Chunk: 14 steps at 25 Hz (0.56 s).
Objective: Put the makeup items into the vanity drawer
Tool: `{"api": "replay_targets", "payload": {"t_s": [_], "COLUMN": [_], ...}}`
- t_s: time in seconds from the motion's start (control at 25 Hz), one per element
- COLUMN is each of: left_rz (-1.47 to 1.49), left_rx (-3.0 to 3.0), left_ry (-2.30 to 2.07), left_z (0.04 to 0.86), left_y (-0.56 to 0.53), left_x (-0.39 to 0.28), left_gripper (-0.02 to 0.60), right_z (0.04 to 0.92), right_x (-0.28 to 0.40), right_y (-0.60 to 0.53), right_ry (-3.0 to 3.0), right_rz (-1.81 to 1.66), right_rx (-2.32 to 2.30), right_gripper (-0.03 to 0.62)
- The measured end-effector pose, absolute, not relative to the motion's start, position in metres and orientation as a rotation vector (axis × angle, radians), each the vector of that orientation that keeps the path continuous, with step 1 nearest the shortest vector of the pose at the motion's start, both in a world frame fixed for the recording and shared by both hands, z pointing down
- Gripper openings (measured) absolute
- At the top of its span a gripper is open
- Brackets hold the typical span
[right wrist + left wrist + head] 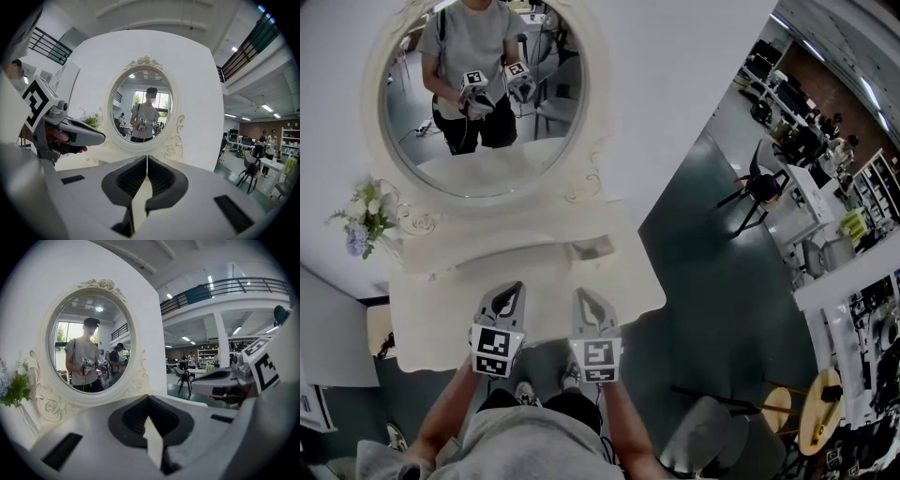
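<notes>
Left gripper (pixel 514 292): jaws together, nothing held. Right gripper (pixel 584 300): jaws together, nothing held. Both hover side by side over the near edge of the vanity surface (pixel 431 314). Makeup items: none in sight. Drawer: hidden, probably under that near edge. Advice: part one gripper's jaws before reaching for the drawer pull.

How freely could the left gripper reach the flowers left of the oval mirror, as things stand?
Probably yes. The left gripper is over the white vanity top, and nothing stands between it and the flowers; its jaws are shut, though.
</notes>
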<state>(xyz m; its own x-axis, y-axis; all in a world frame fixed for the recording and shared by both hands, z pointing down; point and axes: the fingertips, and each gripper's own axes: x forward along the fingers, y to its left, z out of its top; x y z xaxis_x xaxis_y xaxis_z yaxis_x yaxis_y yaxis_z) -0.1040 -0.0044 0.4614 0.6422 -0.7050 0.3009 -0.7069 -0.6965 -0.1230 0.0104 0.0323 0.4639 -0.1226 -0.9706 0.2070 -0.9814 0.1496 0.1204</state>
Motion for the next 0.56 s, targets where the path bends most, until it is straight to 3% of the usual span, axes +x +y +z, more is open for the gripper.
{"api": "replay_targets", "payload": {"t_s": [0.56], "left_rz": [0.508], "left_rx": [2.841], "left_ry": [-1.231], "left_z": [0.459], "left_y": [0.0038], "left_x": [-0.0965], "left_gripper": [0.0], "right_z": [0.4597], "right_x": [0.0195], "right_y": [0.039], "right_ry": [-2.197], "right_rz": [0.055], "right_rx": [1.911], "right_gripper": [0.02]}}
